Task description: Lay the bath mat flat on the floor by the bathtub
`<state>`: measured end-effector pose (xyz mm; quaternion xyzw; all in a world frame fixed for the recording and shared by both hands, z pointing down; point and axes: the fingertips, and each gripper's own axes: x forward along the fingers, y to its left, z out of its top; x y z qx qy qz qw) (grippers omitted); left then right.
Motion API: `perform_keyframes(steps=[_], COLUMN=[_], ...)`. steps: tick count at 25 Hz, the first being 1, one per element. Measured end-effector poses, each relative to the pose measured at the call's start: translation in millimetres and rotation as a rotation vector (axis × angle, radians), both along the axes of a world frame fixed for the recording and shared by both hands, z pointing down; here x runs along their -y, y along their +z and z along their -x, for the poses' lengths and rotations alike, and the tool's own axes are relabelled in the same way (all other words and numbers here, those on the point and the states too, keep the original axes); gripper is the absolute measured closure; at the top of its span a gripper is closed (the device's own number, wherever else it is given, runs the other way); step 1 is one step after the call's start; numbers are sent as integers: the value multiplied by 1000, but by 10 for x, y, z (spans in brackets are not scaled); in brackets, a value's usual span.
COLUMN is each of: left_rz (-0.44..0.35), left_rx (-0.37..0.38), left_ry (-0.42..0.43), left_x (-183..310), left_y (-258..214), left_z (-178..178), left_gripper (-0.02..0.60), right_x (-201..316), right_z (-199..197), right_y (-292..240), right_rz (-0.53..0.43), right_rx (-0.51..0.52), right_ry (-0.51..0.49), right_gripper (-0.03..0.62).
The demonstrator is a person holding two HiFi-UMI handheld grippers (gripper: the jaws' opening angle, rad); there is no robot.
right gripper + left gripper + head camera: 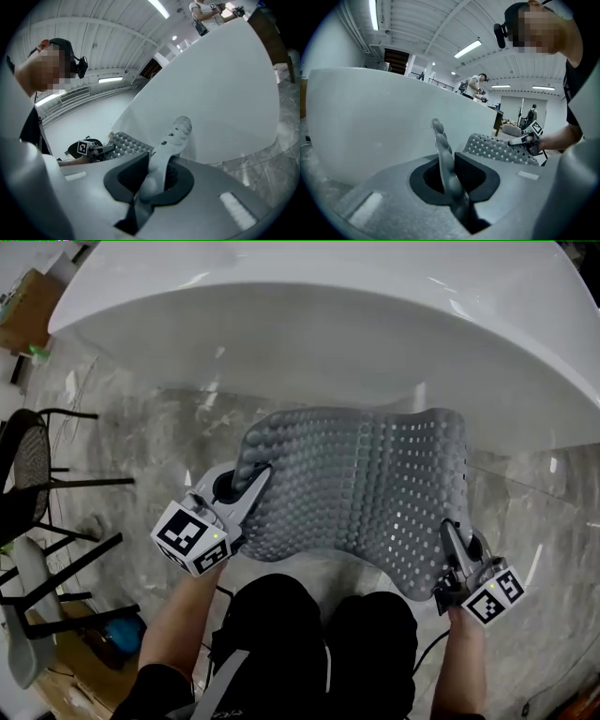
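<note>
We saw the bath mat [375, 493] mid-frame below the bathtub [328, 324], long axis left-right. The left hand-held gripper [255, 479] clenched its left edge, the right hand-held gripper [450, 532] its lower-right corner. We judged it not yet flat.

A bathroom corner, staged inside a big hall! A white bathtub [309, 324] sits right ahead of the left gripper [253, 482] and right gripper [452, 538], with marble-look floor [141, 427] beneath them. High above is a ribbed hall ceiling [422, 23] with strip lights [467, 48]. Beyond the tub another person [477, 84] stands, and there are black chairs [37, 474] off the left gripper's left.
</note>
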<state>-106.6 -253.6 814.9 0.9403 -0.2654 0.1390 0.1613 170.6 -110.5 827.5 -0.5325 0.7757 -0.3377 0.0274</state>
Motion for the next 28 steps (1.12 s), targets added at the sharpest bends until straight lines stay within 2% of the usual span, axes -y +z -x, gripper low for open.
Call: perform_keyframes(steps=[4,12,19,28], left_rz=[6,82,118,164], left_rx=[24,80,141,216], left_ry=[23,47,53,57], left_x=[21,-64,-78,83], left_y=[452,1217,1672,2090], left_z=[-10,-1,52,10], left_gripper=[549,551,554,555], right_x=[0,-169,-243,-327], right_z=[-31,-20,8,-282], right_y=[464,1228,1592,2064], right_rz=[46,125,163,209], right_rx=[10,10,10,2], right_ry=[1,8,12,70], right_gripper=[565,565,565,559])
